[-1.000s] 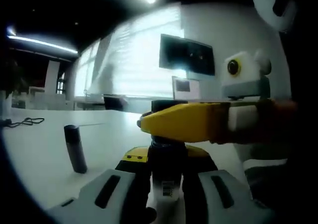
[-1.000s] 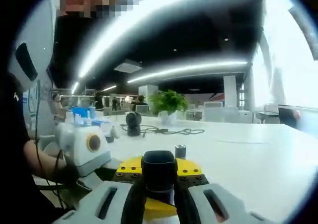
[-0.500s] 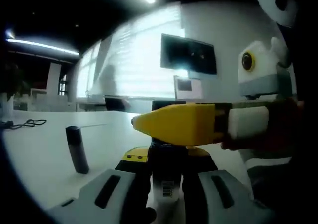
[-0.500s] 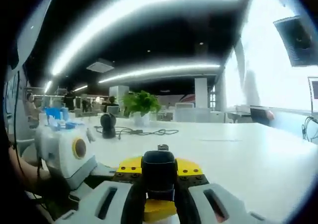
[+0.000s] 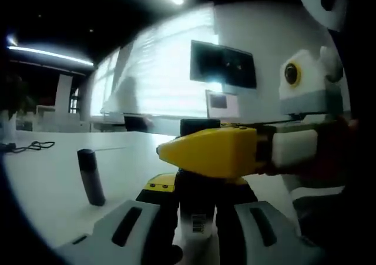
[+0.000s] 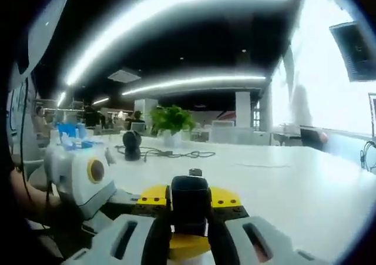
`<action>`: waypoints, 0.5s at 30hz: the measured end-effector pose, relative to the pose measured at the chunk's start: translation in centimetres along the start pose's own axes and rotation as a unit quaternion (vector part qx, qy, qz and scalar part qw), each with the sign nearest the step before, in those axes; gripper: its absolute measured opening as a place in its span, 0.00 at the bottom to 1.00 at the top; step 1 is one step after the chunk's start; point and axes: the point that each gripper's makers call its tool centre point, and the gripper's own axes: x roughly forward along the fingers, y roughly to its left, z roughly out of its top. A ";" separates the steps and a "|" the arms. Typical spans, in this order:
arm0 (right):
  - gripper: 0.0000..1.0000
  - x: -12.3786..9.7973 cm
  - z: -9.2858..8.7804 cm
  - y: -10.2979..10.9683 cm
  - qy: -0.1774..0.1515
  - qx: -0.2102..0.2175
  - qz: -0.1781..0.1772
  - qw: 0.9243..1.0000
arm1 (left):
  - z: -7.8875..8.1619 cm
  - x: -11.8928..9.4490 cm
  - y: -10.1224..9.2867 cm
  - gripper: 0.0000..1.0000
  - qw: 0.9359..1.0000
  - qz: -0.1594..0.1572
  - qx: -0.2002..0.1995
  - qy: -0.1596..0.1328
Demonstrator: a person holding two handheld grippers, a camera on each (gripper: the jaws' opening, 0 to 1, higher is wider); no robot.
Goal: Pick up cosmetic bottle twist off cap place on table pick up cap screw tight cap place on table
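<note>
A: What has the left gripper point(image 5: 197, 230) got?

B: Its grey jaws are pinched on the dark cosmetic bottle with a white barcode label point(image 5: 198, 215), held upright between them in the left gripper view. The right gripper point(image 5: 220, 150) comes in from the right with its yellow tips across the top of that bottle, about where the cap sits.

A: And from the other side?

B: In the right gripper view the right gripper point(image 6: 189, 235) has its jaws pressed in against the black glossy cap point(image 6: 190, 203) at the bottle's top, with the yellow-and-black parts of the left gripper just behind the cap. Whether the cap is still threaded on, I cannot tell.

A: What lies around the bottle?

B: Beyond the bottle spreads a white tabletop point(image 5: 53, 188). To the left of the bottle, well apart, a slim dark cylindrical tube point(image 5: 90, 177) stands upright on it. The same tube peeps just above the cap in the right gripper view point(image 6: 195, 172). Farther behind the bottle there, a black round-headed device point(image 6: 131, 145) with a loose black cable point(image 6: 170, 154), then a green potted plant point(image 6: 171, 121). In the left gripper view, a dark wall screen point(image 5: 222, 65) hangs above the bottle.
</note>
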 end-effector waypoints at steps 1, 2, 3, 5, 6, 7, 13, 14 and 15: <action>0.25 0.1 0.0 0.1 0.000 0.007 0.014 1.000 | 0.0 0.0 0.0 0.14 1.000 0.000 0.000 0.000; 0.28 0.3 0.0 -0.1 0.002 0.001 0.019 1.000 | 0.0 0.0 0.0 0.14 1.000 0.000 0.000 0.000; 0.31 0.4 0.0 -0.2 0.002 -0.001 0.027 1.000 | 0.0 0.0 0.0 0.14 1.000 -0.001 0.000 0.000; 0.33 0.5 -0.1 0.0 0.006 -0.025 0.052 0.998 | 0.0 0.0 0.0 0.14 1.000 -0.001 0.000 0.000; 0.33 0.5 0.2 0.3 -0.002 -0.027 0.069 0.997 | 0.0 0.0 0.0 0.14 1.000 -0.002 -0.001 0.000; 0.34 0.4 0.2 0.3 0.000 -0.025 0.078 0.997 | 0.0 0.0 0.0 0.14 1.000 -0.003 -0.003 0.000; 0.39 -0.2 1.2 1.1 -0.016 0.019 0.176 0.984 | -0.1 0.1 -0.2 0.14 1.000 -0.009 0.001 0.002; 0.40 -0.3 1.1 0.9 -0.012 0.022 0.190 0.981 | -0.1 0.2 -0.2 0.14 1.000 -0.010 -0.003 0.004; 0.40 -0.4 1.2 0.8 -0.013 0.020 0.205 0.978 | -0.1 0.2 -0.1 0.14 1.000 -0.011 -0.005 0.004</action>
